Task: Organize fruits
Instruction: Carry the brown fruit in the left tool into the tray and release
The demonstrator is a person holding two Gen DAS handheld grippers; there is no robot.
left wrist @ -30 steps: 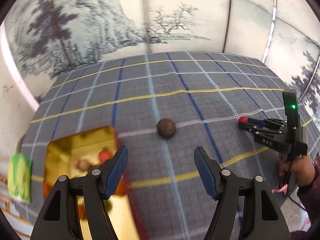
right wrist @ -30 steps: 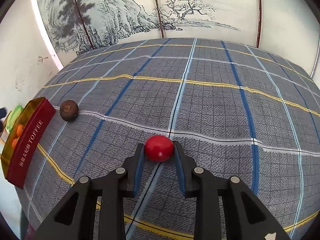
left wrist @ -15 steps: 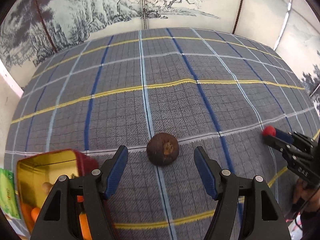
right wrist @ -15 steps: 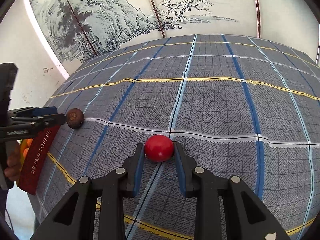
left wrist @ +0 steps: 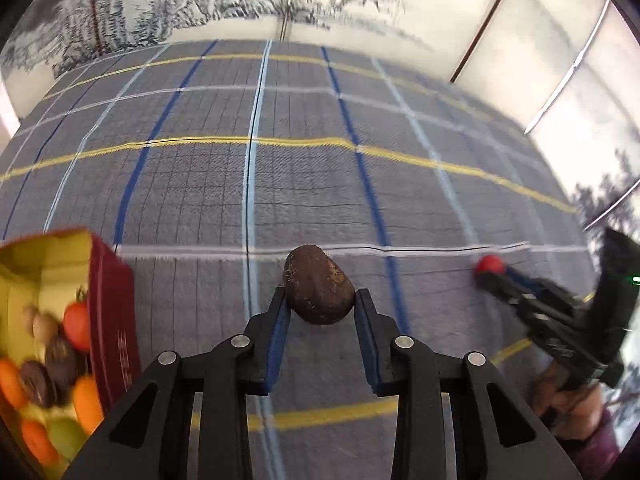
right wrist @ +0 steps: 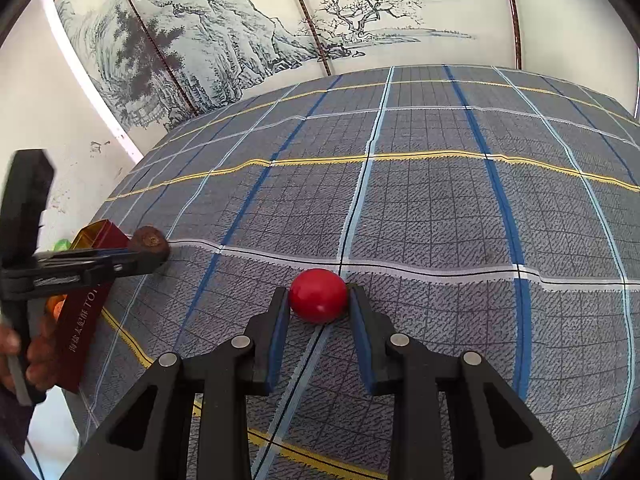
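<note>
The left tongs [left wrist: 320, 300] are clamped on a brown round fruit [left wrist: 319, 290], just beside the red tin's [left wrist: 112, 312] wall. The right tongs [right wrist: 319, 298] grip a red round fruit [right wrist: 318, 295] mid-surface. Beyond both, the plaid-covered surface [right wrist: 440, 208] runs open to its far edge below the painted screen [right wrist: 240, 40].

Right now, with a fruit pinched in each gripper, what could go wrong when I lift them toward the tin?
1. The brown fruit sits at the very tips of the left gripper fingers; it may squirt out forward.
2. The red fruit in the right gripper is smooth, round and held just as shallowly, so it could roll away.
3. The red toffee tin already looks crowded; dropped fruit might bounce out.
</note>
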